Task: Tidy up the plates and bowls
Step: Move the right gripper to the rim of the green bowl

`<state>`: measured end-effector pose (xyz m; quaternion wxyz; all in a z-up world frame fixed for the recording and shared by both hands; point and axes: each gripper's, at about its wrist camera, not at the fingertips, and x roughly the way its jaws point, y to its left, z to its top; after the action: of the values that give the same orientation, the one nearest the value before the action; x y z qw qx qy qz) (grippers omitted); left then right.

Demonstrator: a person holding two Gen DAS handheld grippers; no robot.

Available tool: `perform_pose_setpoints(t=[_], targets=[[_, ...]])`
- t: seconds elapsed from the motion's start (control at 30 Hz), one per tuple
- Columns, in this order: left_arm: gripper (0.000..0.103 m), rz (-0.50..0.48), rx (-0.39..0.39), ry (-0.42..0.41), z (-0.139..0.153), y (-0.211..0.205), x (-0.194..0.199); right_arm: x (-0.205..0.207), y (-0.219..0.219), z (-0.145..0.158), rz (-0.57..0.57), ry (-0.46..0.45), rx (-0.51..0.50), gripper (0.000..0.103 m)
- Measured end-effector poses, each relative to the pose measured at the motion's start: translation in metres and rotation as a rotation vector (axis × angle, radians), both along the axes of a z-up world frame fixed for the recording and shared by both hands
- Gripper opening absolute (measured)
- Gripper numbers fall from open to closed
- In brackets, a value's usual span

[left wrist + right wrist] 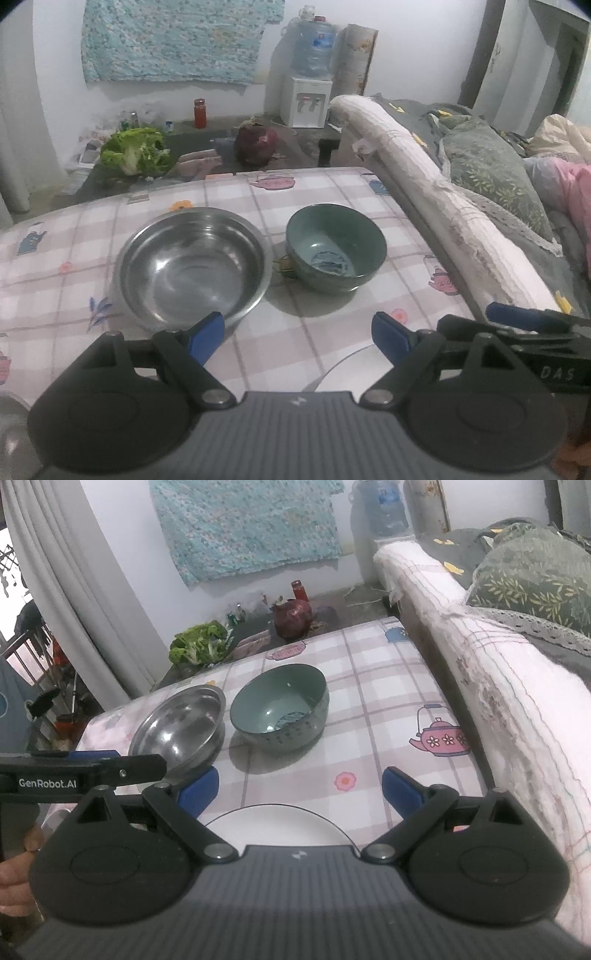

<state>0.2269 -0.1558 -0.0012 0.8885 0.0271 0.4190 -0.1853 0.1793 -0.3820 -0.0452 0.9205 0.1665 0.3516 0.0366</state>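
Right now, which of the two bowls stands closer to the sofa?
The green ceramic bowl: it stands on the sofa side of the table, while the steel bowl sits on its far side.

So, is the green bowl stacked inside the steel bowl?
No, the green bowl stands on the tablecloth beside the steel bowl, not in it.

Left claw [298,334]: blue fingers spread wide, nothing between them, tilted downward.
Right claw [300,789]: fingers also spread wide and empty, angled downward.
Hand [16,878]: gripping the left claw's handle.
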Motion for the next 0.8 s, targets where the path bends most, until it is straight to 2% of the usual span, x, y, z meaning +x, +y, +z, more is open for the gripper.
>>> perform_pose_setpoints(t=[0.2, 0.5, 0.57, 0.7, 0.8], targets=[[0.087, 0.015, -0.031, -0.002, -0.006, -0.012, 0.013, 0.019, -0.013, -0.004, -0.007, -0.004, 0.009, 0.095], [0.068, 0.087, -0.054, 0.029, -0.017, -0.033, 0.05, 0.084, -0.043, 0.002, -0.013, -0.028, 0.082, 0.094], [0.06, 0.103, -0.055, 0.044, -0.022, -0.037, 0.059, 0.101, -0.047, -0.001, -0.012, -0.021, 0.112, 0.09], [0.052, 0.13, -0.056, 0.078, -0.032, -0.04, 0.076, 0.131, -0.047, -0.013, -0.001, 0.019, 0.155, 0.073], [0.041, 0.133, -0.044, 0.094, -0.04, -0.044, 0.083, 0.148, -0.041, -0.028, 0.01, 0.06, 0.161, 0.06]])
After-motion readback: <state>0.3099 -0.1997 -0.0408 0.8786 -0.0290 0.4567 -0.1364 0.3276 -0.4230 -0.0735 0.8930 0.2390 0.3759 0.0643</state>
